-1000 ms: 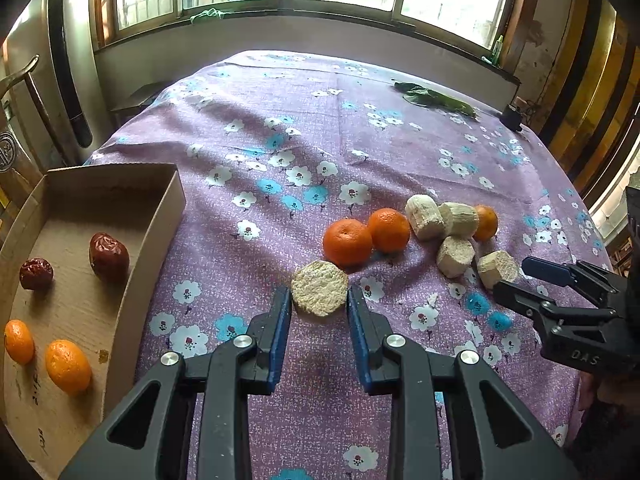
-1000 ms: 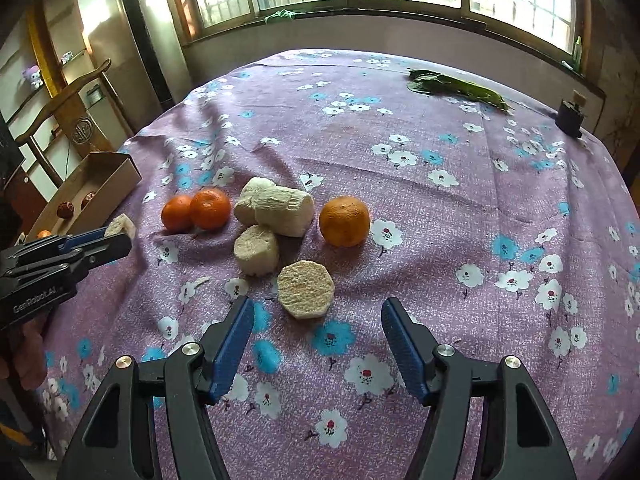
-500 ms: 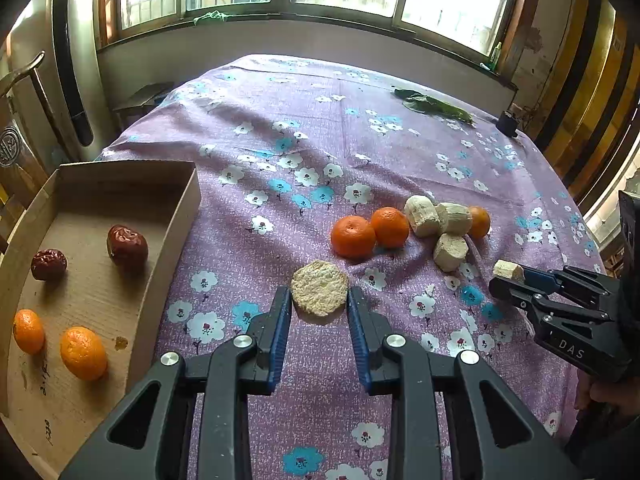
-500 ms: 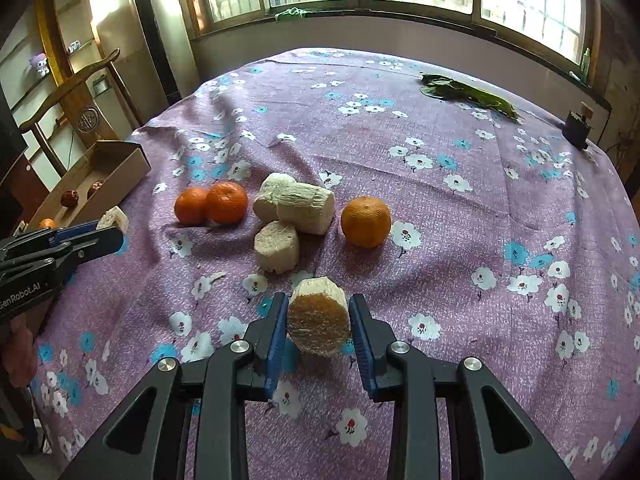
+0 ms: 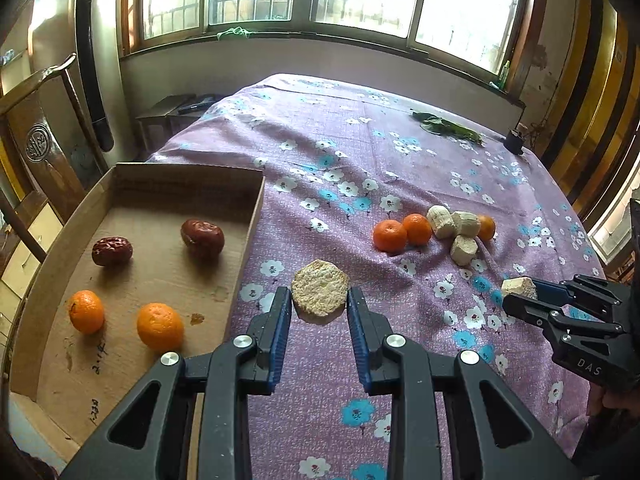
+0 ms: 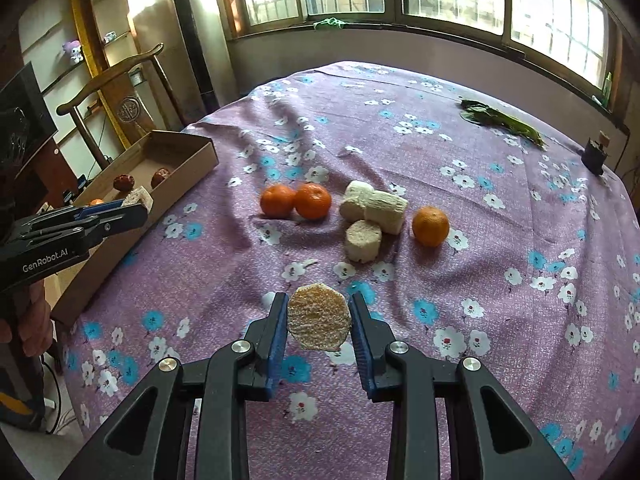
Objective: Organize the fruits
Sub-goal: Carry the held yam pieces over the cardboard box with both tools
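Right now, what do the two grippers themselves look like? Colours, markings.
Both are black plastic two-finger clamps with blue ribbed pads and silver pivot bolts. The left gripper reads "GenRobot.AI" in white on its side; the right gripper shows "DAS". No cables or sleeves can be made out.

Pale cut chunks [image 5: 319, 289] clamped, oranges [image 6: 295, 200] loose

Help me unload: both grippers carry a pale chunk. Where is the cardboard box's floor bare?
Bare floor lies behind the two red dates, along the far wall of the cardboard box, and in front of the two oranges, toward its near edge. The middle, between dates and oranges, is tighter.
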A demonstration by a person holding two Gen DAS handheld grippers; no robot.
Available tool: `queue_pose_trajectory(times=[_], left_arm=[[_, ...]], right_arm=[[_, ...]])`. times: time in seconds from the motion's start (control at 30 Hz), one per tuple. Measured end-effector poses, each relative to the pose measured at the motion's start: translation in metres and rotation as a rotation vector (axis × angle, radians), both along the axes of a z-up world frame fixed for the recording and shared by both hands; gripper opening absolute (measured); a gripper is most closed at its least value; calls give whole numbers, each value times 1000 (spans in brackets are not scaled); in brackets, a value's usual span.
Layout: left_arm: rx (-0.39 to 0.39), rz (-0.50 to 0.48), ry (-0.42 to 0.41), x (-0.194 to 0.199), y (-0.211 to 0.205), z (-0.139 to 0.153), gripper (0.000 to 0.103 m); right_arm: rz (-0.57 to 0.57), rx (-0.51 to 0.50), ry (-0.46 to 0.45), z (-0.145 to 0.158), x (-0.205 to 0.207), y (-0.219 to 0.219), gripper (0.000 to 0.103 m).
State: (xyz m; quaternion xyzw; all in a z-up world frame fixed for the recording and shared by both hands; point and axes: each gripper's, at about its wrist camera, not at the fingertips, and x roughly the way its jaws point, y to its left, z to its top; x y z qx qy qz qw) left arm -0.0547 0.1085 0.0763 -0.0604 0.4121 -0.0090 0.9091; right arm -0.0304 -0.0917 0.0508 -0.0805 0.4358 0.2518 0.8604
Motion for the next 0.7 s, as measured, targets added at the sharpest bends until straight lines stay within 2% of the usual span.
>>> queue_pose_trajectory(times=[0.33,0.7], left_arm=[[33,84,-14,-29,49,6,28],[70,195,5,-53,108,0,28]], right_arm=[[150,-1,-32,18,-18,71,33],[331,-16,-48,29,-27,161,33]])
